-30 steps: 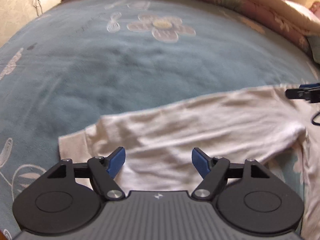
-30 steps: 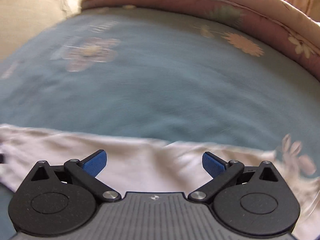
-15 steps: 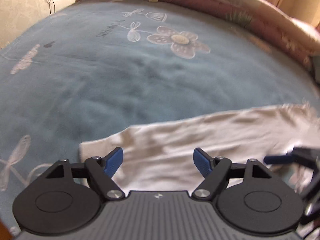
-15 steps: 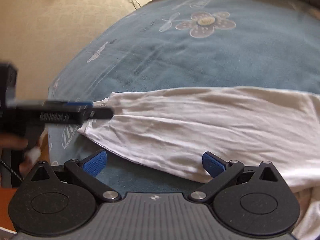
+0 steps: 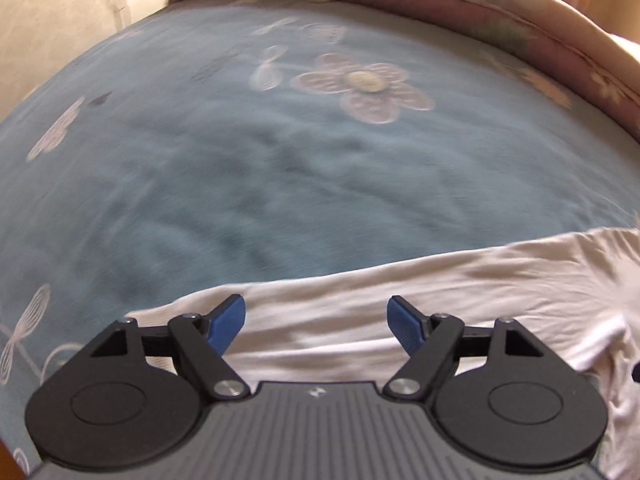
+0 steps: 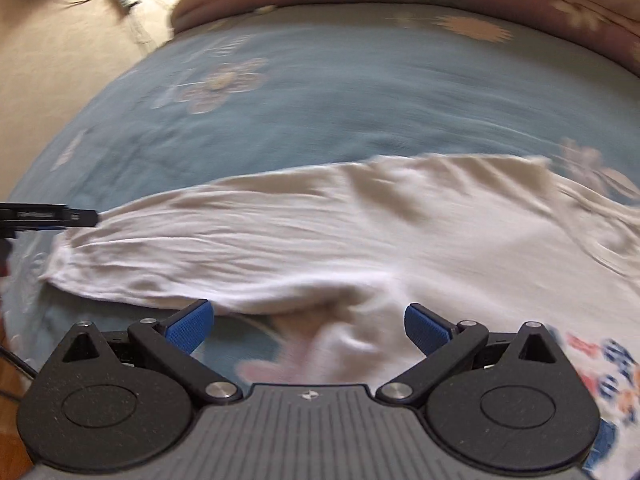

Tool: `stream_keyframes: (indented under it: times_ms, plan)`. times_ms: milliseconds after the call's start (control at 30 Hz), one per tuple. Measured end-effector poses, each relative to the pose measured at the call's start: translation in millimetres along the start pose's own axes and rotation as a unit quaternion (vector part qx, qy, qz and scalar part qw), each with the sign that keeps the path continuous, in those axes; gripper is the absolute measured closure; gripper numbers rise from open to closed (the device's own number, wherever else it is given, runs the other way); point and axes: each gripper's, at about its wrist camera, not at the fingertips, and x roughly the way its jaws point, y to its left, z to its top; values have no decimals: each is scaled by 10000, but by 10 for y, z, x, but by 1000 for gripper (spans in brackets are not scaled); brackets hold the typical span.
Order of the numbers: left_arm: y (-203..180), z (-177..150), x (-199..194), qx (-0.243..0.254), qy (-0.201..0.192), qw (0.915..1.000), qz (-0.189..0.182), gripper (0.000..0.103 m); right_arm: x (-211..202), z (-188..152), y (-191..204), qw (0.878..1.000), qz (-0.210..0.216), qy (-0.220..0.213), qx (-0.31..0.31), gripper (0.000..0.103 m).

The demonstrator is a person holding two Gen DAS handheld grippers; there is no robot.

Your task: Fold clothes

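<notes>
Both tongs tilt steeply down over the bed. The left gripper [image 5: 316,322] hangs with its blue pads apart and nothing between them; the white shirt [image 5: 420,296] lies just beyond and under its tips, one sleeve stretching away to its right. The right gripper [image 6: 308,326] is likewise released, jaws wide, with a bunched fold of the shirt [image 6: 320,232] below the gap but not pinched. From the right wrist view the sleeve runs off to the left of the tongs, where the left gripper's black finger [image 6: 48,216] reaches the cuff end; whether it touches the cloth I cannot tell.

A coloured print [image 6: 608,372] on the shirt shows just right of the right tongs, in red and blue, too blurred to read. Small white lettering on the left gripper's finger is also unreadable. The blue blanket [image 5: 280,168] with its pale flower [image 5: 364,88] fills the space ahead of both tongs, and a pink quilt [image 5: 440,4] lies along the far edge.

Compared with half a second ago, the right wrist view has swung rightwards along the shirt, so the print now appears and the left gripper sits farther out at the picture's edge. The left view has shifted so that the right gripper is almost gone from its right side.
</notes>
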Motion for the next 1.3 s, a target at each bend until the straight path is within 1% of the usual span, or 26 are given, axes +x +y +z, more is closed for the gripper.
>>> stream_keyframes:
  times_ms: [100,233,333,400,467,500,633,700,733,800,867,900,967,1000,1033,1067,1100,1167,1267,1300]
  plan:
    - [-435,54,-2,298,-19,9990,-335,24,-71,-70,-340,9985,-457,58,286,0]
    - [-1017,112,-14,693,-37,9947,-764,24,-162,-123,-702,9940,-898,221,576,0]
    - [-1433,100,-62,1058,-43,9891,-1022,24,-269,-154,-915,9912,-1009,307,803,0]
    - [-1718,55,-107,1402,-64,9834,-1151,23,-336,-189,-1029,9908,-955,348,893,0]
    - [-2015,-11,-175,1748,-95,9762,-1278,23,-422,-236,-1123,9906,-964,373,895,0]
    - [-2138,-43,-200,1839,-70,9727,-1411,23,-461,-265,-1171,9906,-966,387,890,0]
    - [-2571,-193,-262,2068,117,9584,-1963,22,-617,-405,-1375,9903,-969,446,888,0]
    - [-2768,-298,-276,2190,225,9496,-2233,22,-692,-494,-1476,9909,-938,464,844,0]
    - [-2857,-359,-285,2285,258,9440,-2367,22,-729,-543,-1522,9916,-906,467,794,0]
    - [-3025,-518,-274,2583,296,9297,-2608,22,-806,-672,-1578,9957,-697,323,524,0]
    - [-3132,-705,-231,2900,260,9162,-2752,22,-853,-819,-1625,9981,-542,194,220,0]
    - [-3159,-789,-188,3027,266,9112,-2781,22,-861,-902,-1645,9987,-493,139,51,0]
    - [-3115,-909,-53,3164,437,9094,-2664,22,-849,-1086,-1695,9988,-407,176,-222,0]
    - [-3052,-954,-23,3234,373,9068,-2679,21,-846,-1184,-1717,9983,-385,200,-379,0]
    - [-2967,-983,-29,3318,308,9041,-2674,19,-899,-1293,-1731,9968,-356,116,-713,0]
    - [-2884,-1008,-42,3407,310,9024,-2621,17,-948,-1393,-1737,9938,-365,138,-1041,0]
    - [-2804,-1026,-69,3482,324,9016,-2546,16,-1013,-1496,-1753,9915,-399,201,-1219,0]
    - [-2713,-1042,-130,3584,475,9007,-2411,15,-1143,-1702,-1785,9860,-468,328,-1568,0]
    - [-2650,-1061,-229,3759,698,8975,-2197,15,-1312,-1871,-1923,9896,-425,578,-1246,0]
    - [-2697,-1067,-277,3863,719,8955,-2091,15,-1340,-1881,-1914,9882,-462,657,-1307,0]
